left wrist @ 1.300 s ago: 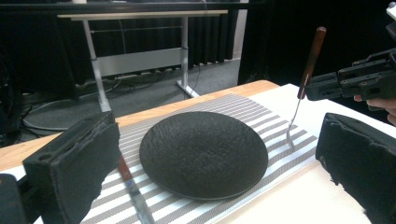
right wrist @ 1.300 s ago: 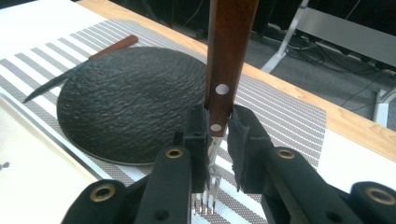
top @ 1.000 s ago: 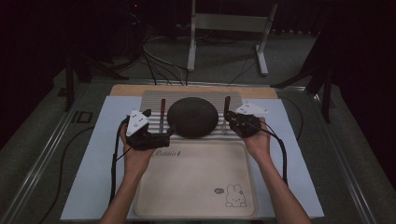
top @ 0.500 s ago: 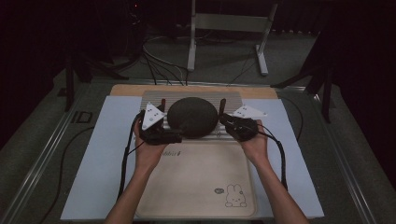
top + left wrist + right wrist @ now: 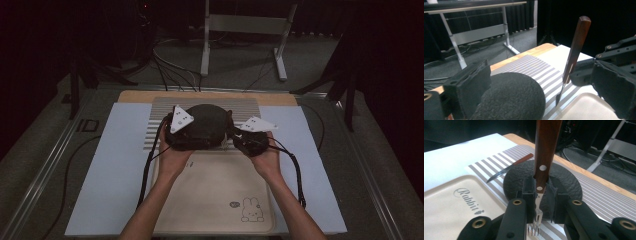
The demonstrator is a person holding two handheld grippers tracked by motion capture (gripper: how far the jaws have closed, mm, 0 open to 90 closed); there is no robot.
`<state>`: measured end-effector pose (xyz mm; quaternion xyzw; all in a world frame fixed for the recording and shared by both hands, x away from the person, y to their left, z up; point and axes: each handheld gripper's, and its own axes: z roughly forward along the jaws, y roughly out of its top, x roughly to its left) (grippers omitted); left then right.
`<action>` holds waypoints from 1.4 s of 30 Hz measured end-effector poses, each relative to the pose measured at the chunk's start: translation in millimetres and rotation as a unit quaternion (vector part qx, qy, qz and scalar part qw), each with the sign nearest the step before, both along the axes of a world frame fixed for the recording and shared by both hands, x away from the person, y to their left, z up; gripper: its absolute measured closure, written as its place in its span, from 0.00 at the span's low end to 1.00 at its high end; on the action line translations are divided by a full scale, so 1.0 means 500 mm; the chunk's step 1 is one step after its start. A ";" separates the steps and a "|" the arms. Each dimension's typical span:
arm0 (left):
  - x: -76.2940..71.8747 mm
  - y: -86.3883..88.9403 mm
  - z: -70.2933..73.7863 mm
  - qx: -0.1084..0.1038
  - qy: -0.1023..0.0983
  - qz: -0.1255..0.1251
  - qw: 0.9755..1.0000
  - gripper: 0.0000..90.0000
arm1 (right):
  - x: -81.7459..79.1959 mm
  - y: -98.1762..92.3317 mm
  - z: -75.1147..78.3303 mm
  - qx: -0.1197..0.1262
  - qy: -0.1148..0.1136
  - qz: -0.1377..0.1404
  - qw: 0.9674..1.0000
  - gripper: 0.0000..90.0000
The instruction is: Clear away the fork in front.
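**Q:** What does the right gripper (image 5: 540,192) hold?

**A:** A wooden-handled fork (image 5: 547,145). The jaws are closed tight on the lower end of the handle, by its rivets. The handle rises upright beyond the jaws, and the tines hang below them, toward the camera.

**Q:** And the left gripper (image 5: 539,75)?

**A:** Its jaws stand wide apart and grip nothing. The round black plate (image 5: 516,97) lies low between them, close against the left jaw and well short of the right one.

**Q:** Where does the plate sit relative to the right jaws?

**A:** Just beyond them, behind the fork handle, on the striped mat (image 5: 599,197).

**Q:** Other items?

**A:** A knife (image 5: 509,167) lies left of the right jaws at the plate's far rim, with its blade over the mat. Whether the handle touches the rim cannot be told. A cream tray (image 5: 454,207) lies on the tabletop, left of and below the jaws.
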<state>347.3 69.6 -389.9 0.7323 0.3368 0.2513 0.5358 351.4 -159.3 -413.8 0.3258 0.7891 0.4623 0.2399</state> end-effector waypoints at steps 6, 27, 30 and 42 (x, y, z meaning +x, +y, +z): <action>0.005 -0.022 0.001 -0.003 0.008 -0.013 1.000 0.13 | -0.008 0.013 0.002 0.005 -0.001 0.011 1.000 0.86; 0.004 -0.051 -0.004 -0.012 0.019 -0.064 0.998 0.89 | -0.026 0.031 0.013 0.051 0.015 0.033 0.998 0.86; 0.002 -0.054 -0.001 -0.005 0.018 -0.065 0.998 0.89 | -0.027 0.028 0.015 0.053 0.011 0.036 0.998 0.77; 0.003 -0.040 0.005 -0.005 0.033 -0.066 0.997 0.89 | -0.025 0.007 0.013 0.040 0.004 -0.008 0.999 0.21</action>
